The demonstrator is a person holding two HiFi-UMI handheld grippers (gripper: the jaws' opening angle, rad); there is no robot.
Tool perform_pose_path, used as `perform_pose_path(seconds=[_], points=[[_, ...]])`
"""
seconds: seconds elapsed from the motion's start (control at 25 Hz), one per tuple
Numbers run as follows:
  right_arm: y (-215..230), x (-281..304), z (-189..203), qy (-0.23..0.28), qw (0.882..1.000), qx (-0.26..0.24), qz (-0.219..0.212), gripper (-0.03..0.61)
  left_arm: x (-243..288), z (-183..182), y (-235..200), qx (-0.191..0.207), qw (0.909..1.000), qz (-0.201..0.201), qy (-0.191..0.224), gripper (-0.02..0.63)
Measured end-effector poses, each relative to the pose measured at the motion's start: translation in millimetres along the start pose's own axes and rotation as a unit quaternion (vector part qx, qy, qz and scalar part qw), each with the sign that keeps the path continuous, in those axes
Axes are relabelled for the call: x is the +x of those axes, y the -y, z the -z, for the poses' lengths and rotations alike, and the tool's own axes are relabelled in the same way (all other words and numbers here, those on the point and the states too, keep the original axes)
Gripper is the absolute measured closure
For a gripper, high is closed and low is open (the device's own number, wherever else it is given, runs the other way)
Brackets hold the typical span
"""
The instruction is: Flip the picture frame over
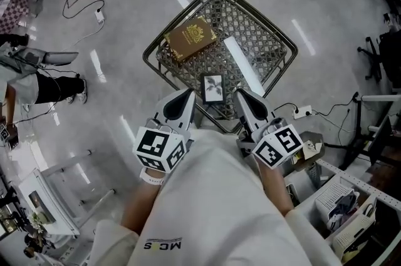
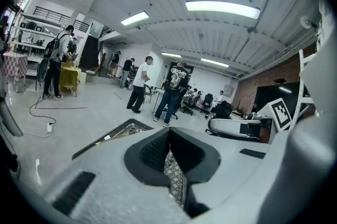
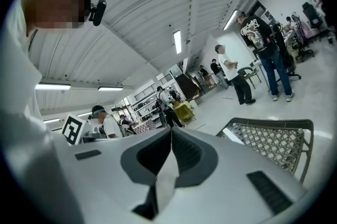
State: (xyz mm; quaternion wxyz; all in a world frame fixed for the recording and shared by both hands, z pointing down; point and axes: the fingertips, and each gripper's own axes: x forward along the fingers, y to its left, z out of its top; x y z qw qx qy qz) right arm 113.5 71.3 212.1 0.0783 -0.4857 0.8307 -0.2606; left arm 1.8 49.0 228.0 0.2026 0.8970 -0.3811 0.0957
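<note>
Two grippers, both mine, are nearest: the left gripper (image 1: 187,94) and the right gripper (image 1: 242,94) are held close to my body. In its own view, each has its jaws pressed together with nothing between them.

Just past their tips, roughly midway between them, lies the one picture frame (image 1: 213,88). It rests flat and picture side up on the mesh, near the closest corner of the single wire basket (image 1: 150,51). I judge the frame small, light and stiff, so it shouldn't bend when I turn it. The front is probably glazed (slick and breakable, I'd guess), so I'd leave the face alone. I'd open one gripper and pinch the dark border on a long edge, tipping the frame over gently so it doesn't drop.

Farther back on the same mesh lies one brown book (image 1: 190,38), well apart from the frame.
</note>
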Motion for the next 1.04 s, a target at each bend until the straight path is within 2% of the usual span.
perform_pose_path(seconds=[0.32, 1.04], points=[[-9, -5, -1, 0.007, 1.000, -0.006, 0.000, 0.558, -6, 6, 16, 0.009, 0.9998, 0.015, -0.004, 0.589], [-15, -11, 5, 0.014, 1.000, 0.005, -0.003, 0.558, -14, 10, 21, 0.012, 0.9999, 0.011, 0.003, 0.589]])
